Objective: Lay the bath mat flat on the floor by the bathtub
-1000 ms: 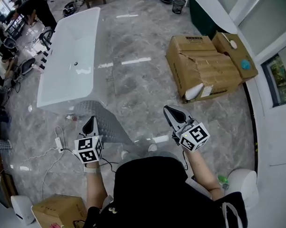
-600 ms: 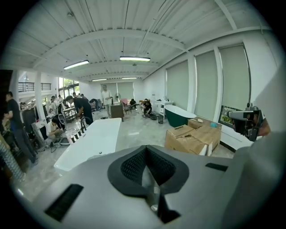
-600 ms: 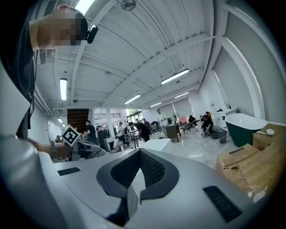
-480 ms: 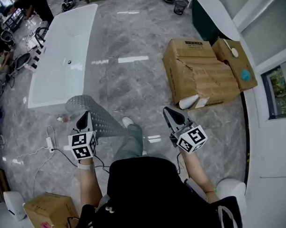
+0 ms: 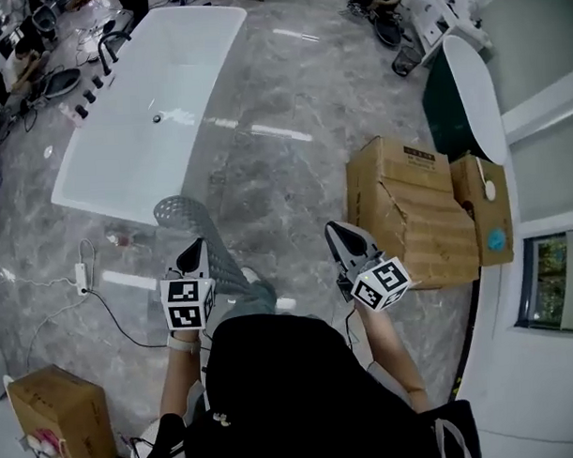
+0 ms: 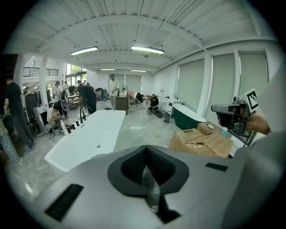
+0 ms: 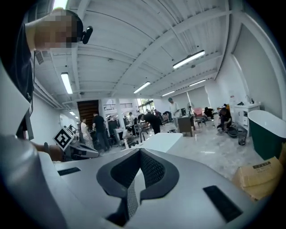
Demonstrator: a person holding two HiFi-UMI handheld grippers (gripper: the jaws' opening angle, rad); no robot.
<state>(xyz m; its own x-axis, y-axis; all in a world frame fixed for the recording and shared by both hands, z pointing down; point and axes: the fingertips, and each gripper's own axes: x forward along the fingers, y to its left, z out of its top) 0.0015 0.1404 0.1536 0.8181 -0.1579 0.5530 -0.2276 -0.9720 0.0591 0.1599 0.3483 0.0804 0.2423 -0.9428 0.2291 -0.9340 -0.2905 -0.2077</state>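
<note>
Task not done, mat isn't down yet. Bathtub [image 5: 142,116] stands on the grey floor [image 5: 294,176]. Bath mat [image 5: 185,220], grey and perforated, hangs curled just short of the tub's near end, off the floor as far as I can tell. Left gripper [image 5: 196,246] is clamped on the mat's edge, and the mat runs out past its jaws toward the tub. Right gripper [image 5: 334,230] is closed on nothing, further from the tub and clear of the mat. Remaining, by my read: spread the mat and lay it flat alongside the tub.
</note>
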